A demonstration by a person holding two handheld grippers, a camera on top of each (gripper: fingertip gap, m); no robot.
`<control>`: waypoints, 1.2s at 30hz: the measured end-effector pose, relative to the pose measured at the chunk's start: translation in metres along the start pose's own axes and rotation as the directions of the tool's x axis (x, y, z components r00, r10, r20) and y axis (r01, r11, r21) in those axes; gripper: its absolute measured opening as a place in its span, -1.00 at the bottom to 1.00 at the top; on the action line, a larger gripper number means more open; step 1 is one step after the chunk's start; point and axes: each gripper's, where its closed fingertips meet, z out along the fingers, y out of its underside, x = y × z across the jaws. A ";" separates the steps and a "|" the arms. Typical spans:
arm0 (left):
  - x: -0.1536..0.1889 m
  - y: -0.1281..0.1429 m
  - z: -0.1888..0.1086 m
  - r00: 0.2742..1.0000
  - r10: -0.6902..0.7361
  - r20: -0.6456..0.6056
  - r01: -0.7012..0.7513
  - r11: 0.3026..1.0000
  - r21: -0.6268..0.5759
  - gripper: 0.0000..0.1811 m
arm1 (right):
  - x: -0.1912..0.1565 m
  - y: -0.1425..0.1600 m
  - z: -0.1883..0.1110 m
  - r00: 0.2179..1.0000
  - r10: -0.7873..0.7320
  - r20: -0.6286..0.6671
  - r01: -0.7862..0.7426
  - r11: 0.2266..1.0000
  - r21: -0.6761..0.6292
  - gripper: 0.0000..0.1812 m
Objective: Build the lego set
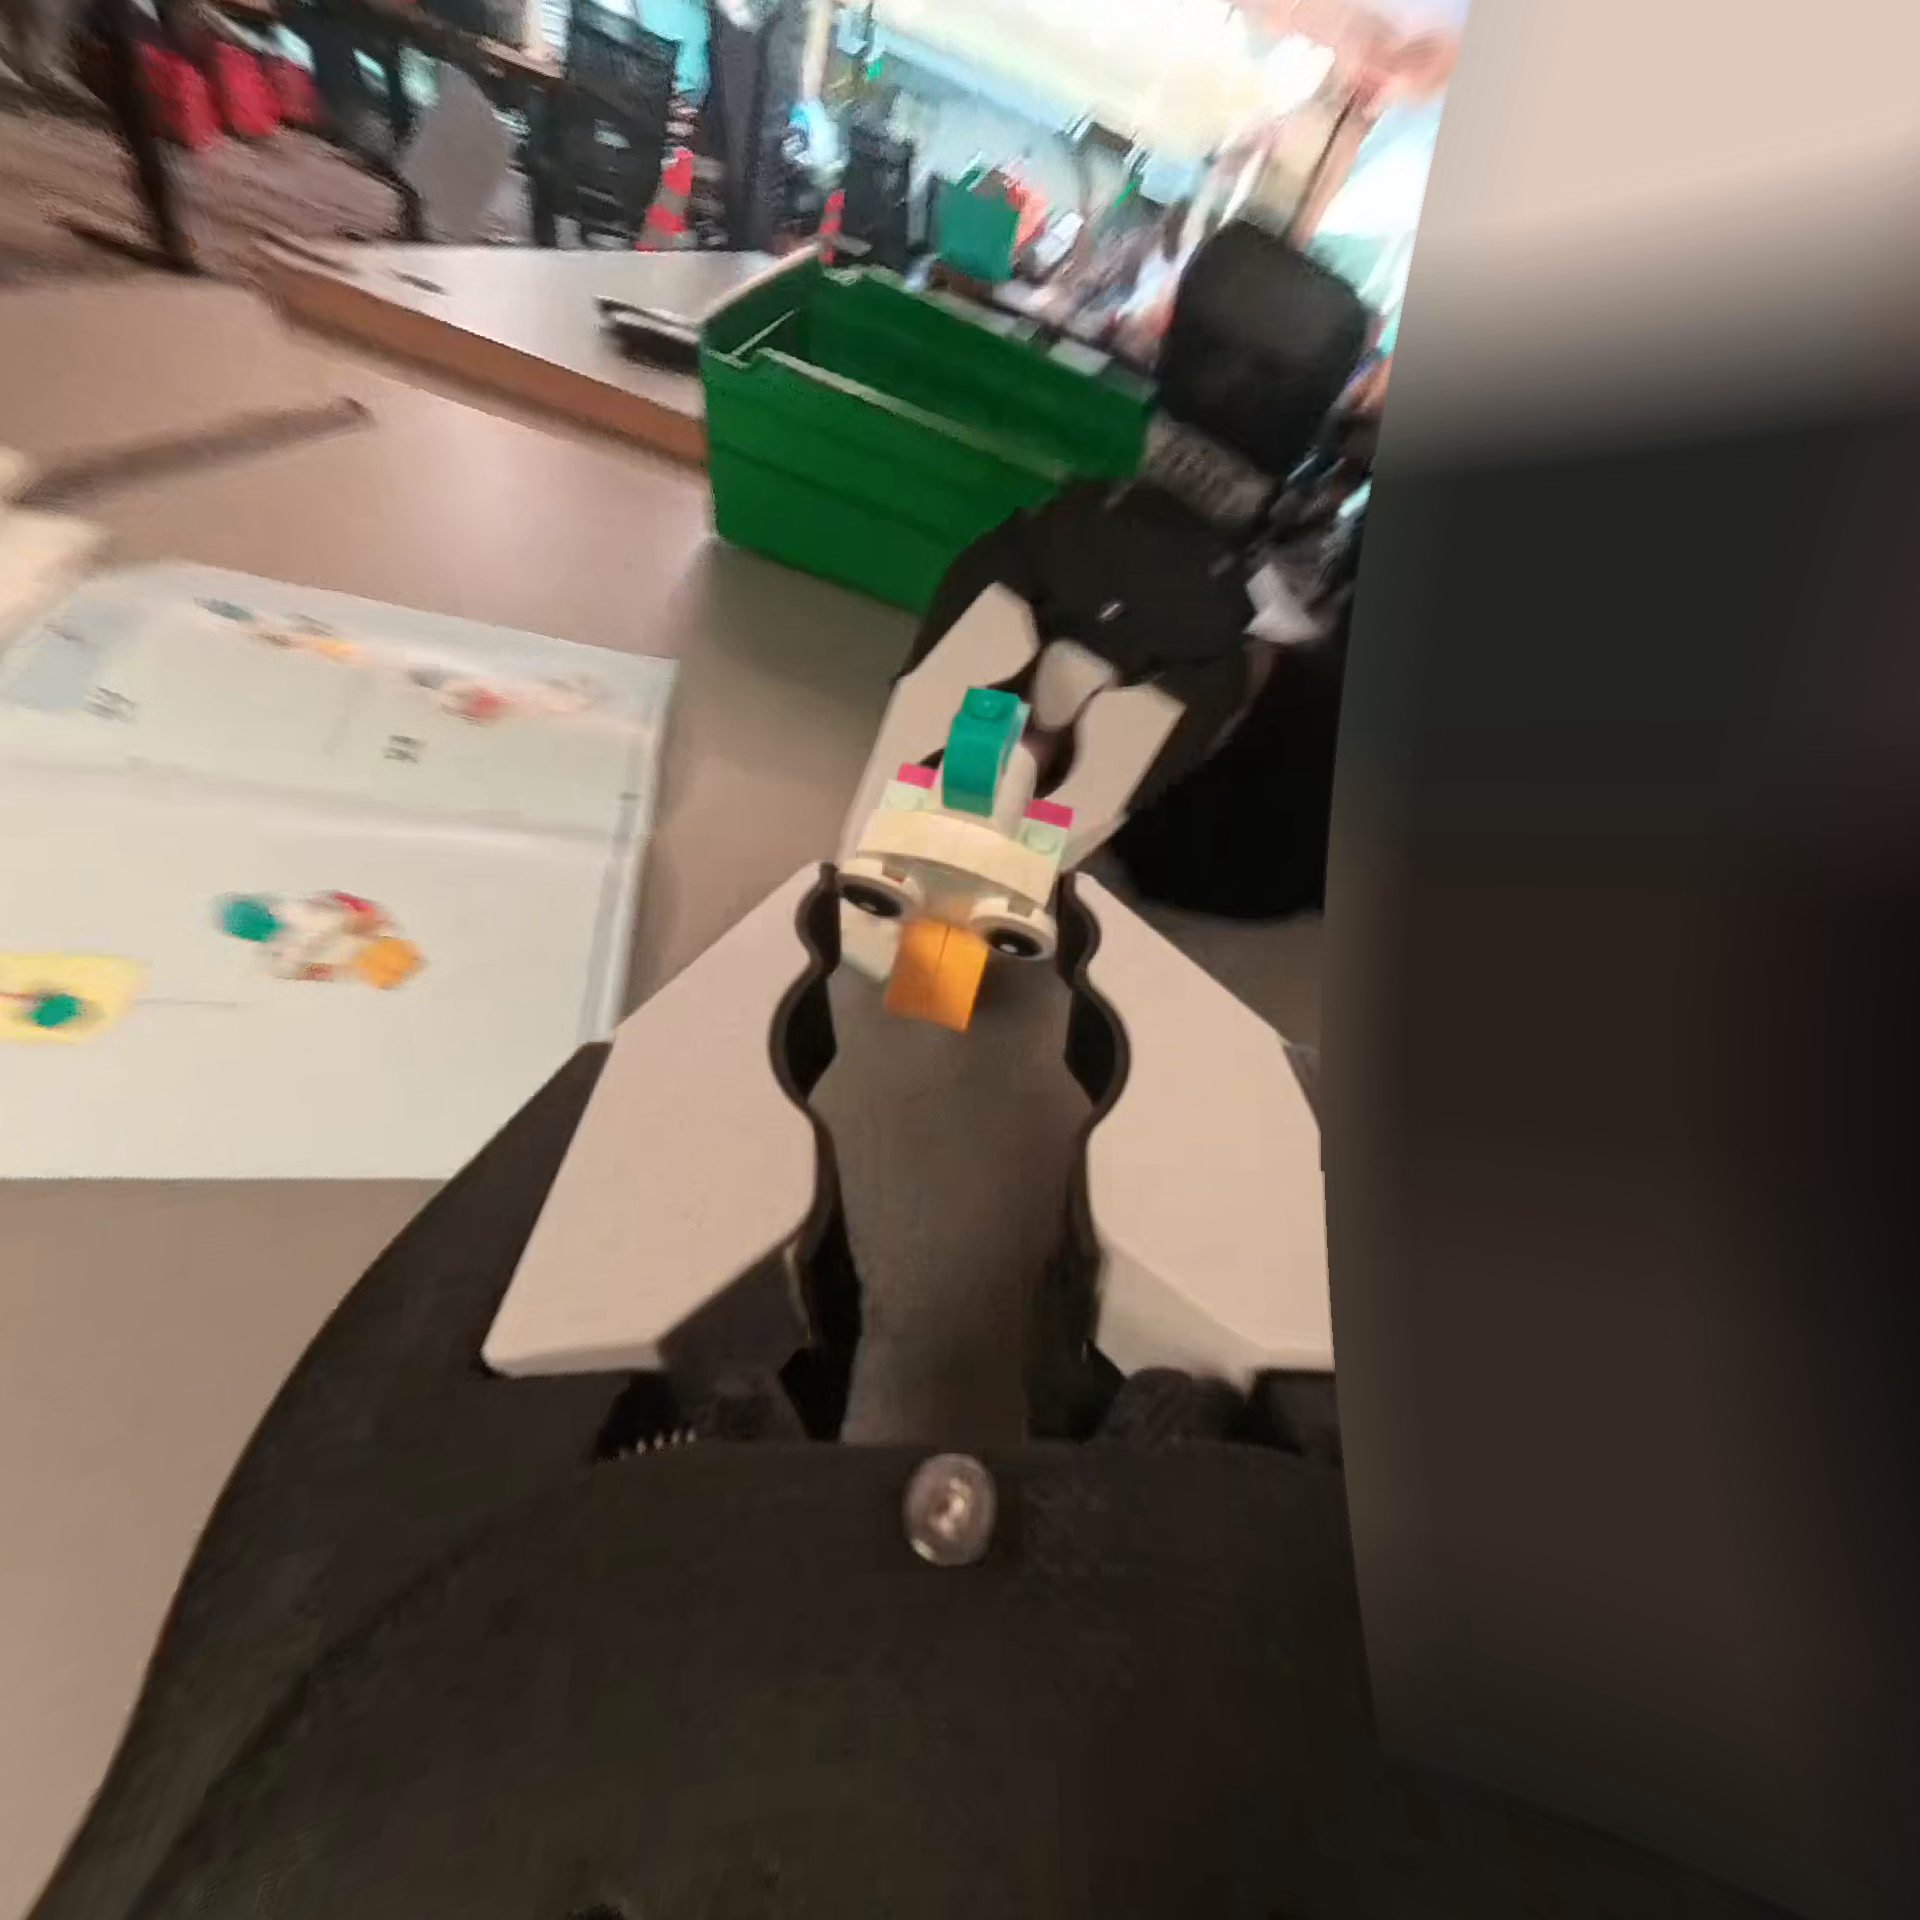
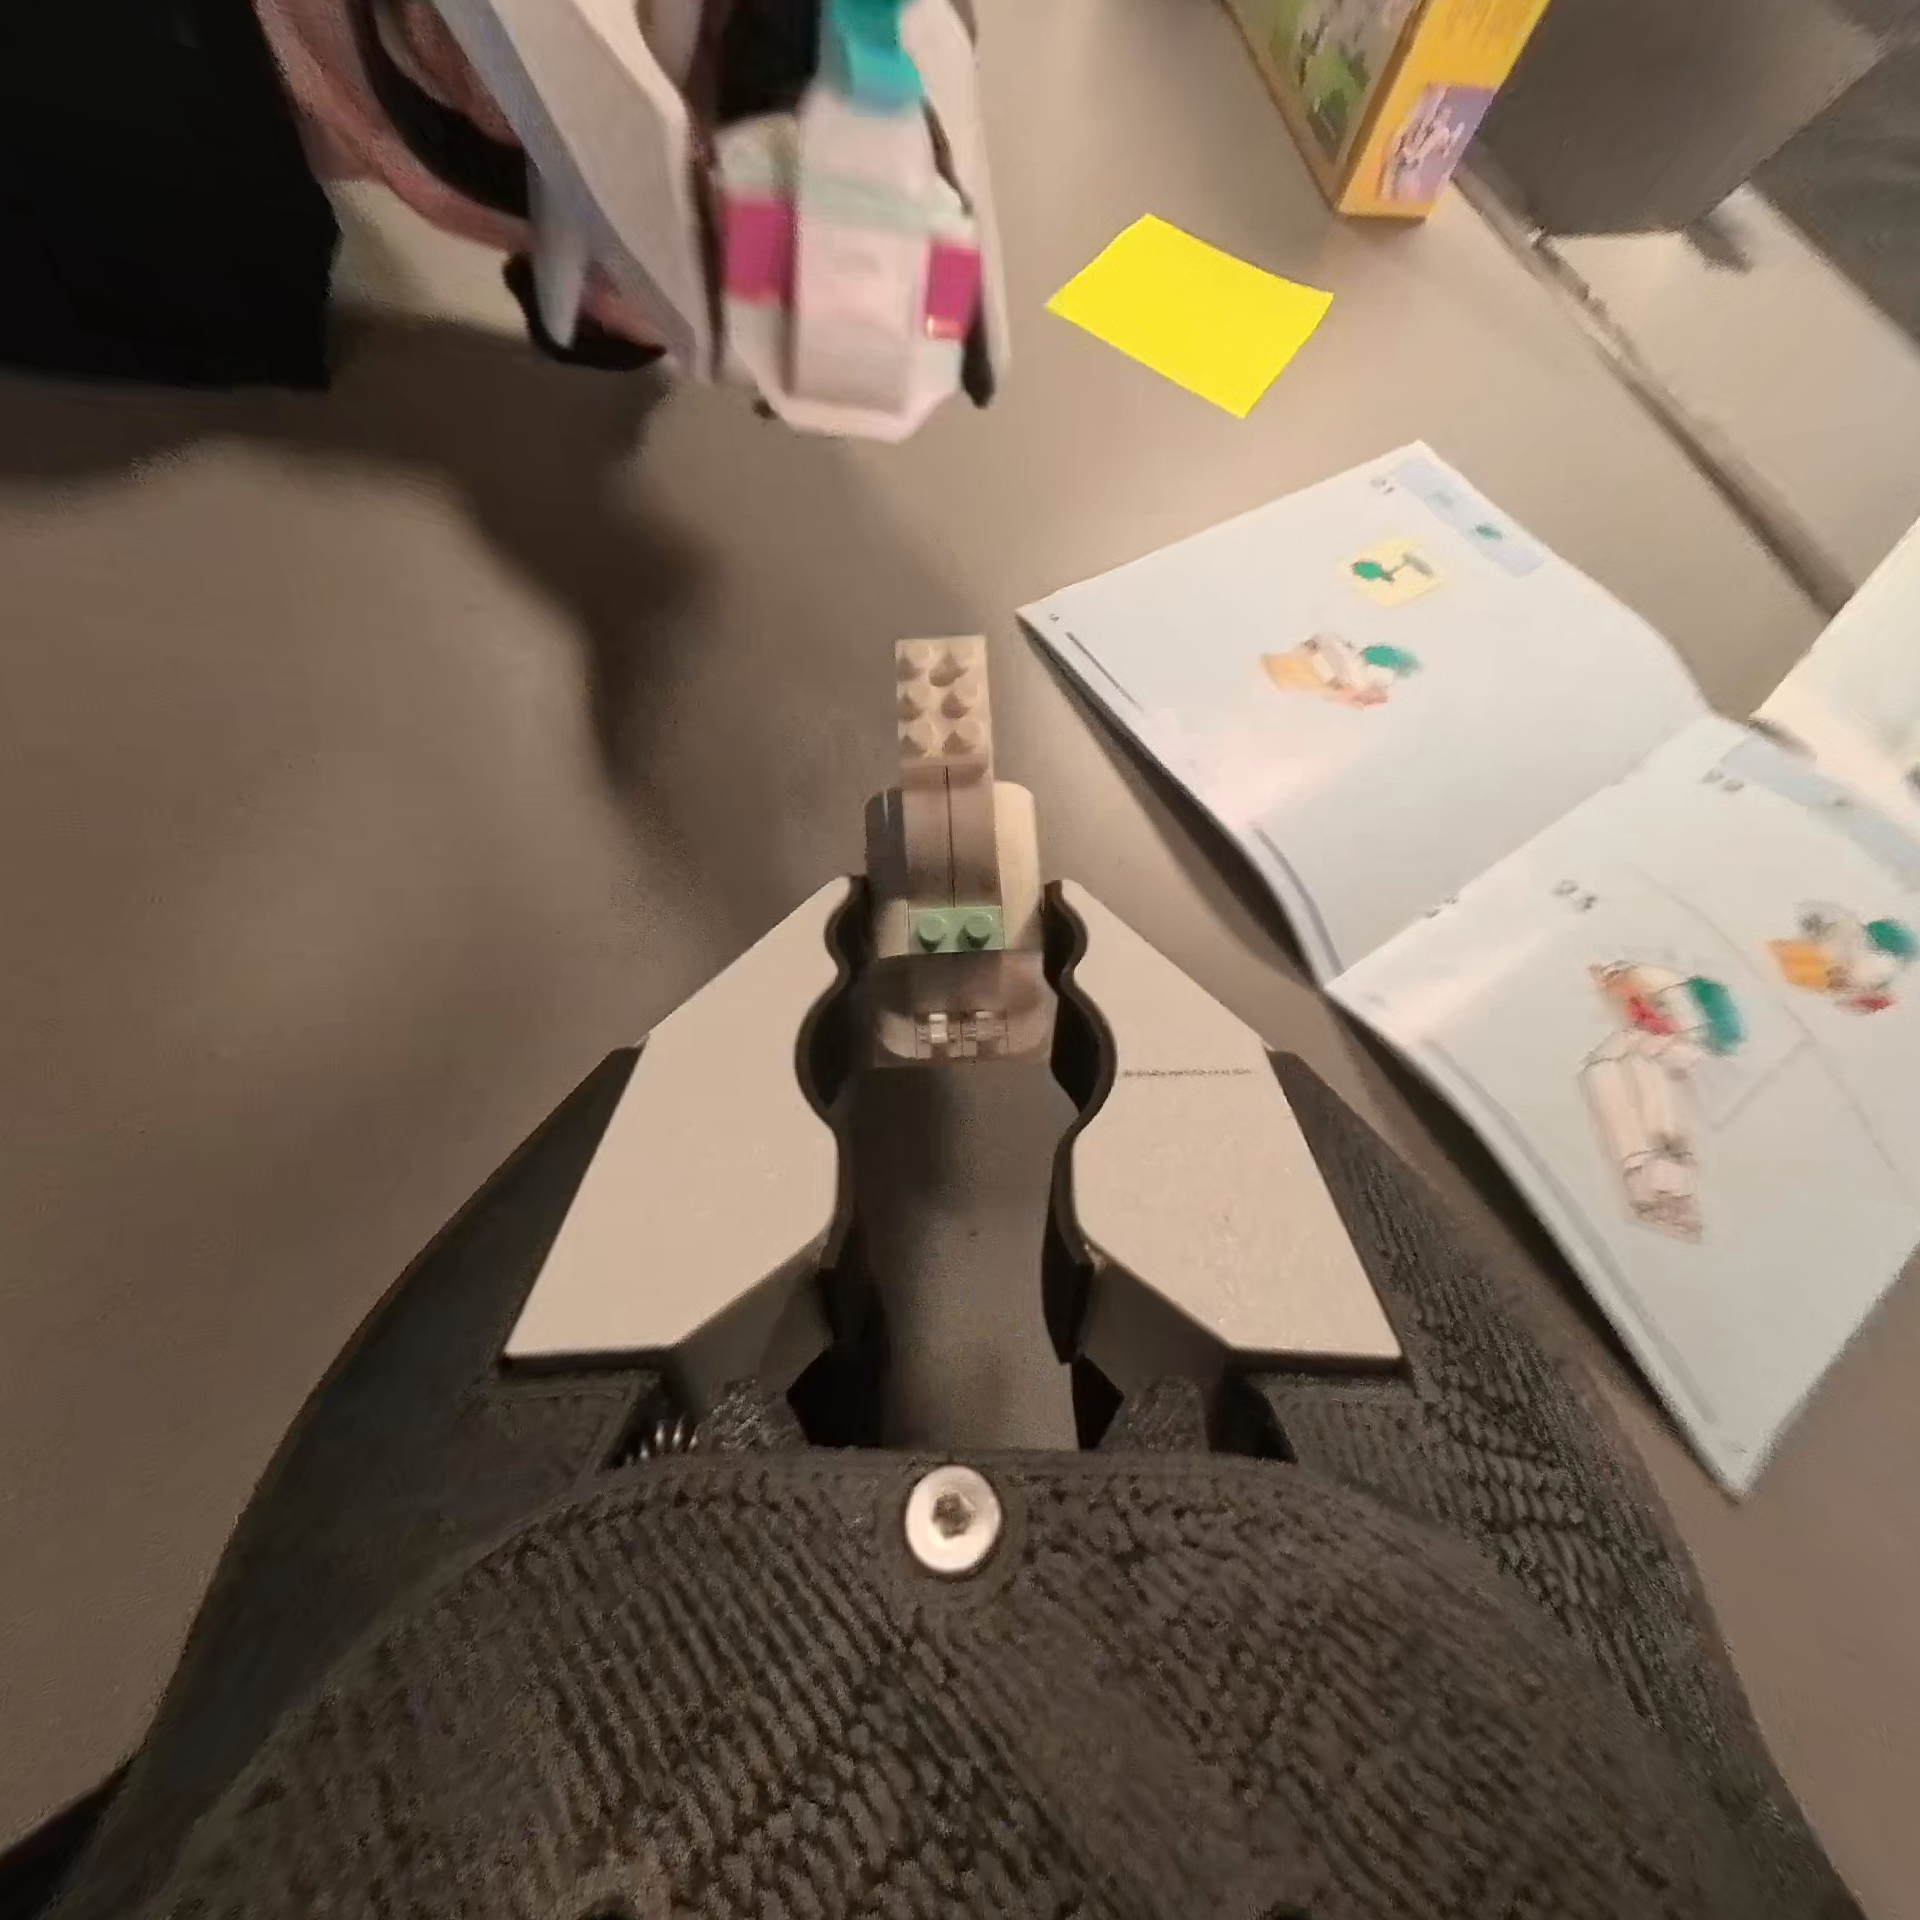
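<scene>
My left gripper (image 1: 951, 920) is shut on a lego bird head (image 1: 951, 873): white, with two round eyes, an orange beak, a teal crest and pink bits. It is held above the table. My right gripper (image 2: 951, 925) is shut on a white lego body (image 2: 951, 862) that has a small green plate and a studded white brick pointing forward. In the left wrist view the right gripper (image 1: 1023, 727) sits just behind the head. In the right wrist view the left gripper (image 2: 821, 343) with the head (image 2: 842, 260) is blurred, up and ahead of the body, apart from it.
An open instruction booklet lies on the grey table (image 1: 416, 1299), left of the left gripper (image 1: 312, 831) and right of the right gripper (image 2: 1507, 883). A green bin (image 1: 883, 436) stands farther back. A yellow sticky note (image 2: 1190, 312) and a lego box (image 2: 1382, 94) lie far right. Some 8 cm of space lies between my two pairs of fingers.
</scene>
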 end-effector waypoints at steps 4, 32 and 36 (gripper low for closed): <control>-0.014 0.009 -0.003 0.827 0.518 0.218 -0.496 0.855 -0.150 -0.55 | 0.010 -0.010 0.002 0.947 -0.260 -0.187 0.255 0.965 -0.054 -0.66; 0.021 0.021 -0.008 -0.190 0.947 0.258 -0.859 -0.033 -0.511 -0.56 | -0.005 -0.058 -0.015 0.270 -0.728 -0.630 0.861 0.476 -0.181 -0.66; 0.025 0.021 -0.005 -0.186 0.947 0.260 -0.869 -0.035 -0.494 -0.55 | -0.011 -0.059 -0.014 0.260 -0.740 -0.620 0.876 0.451 -0.172 -0.66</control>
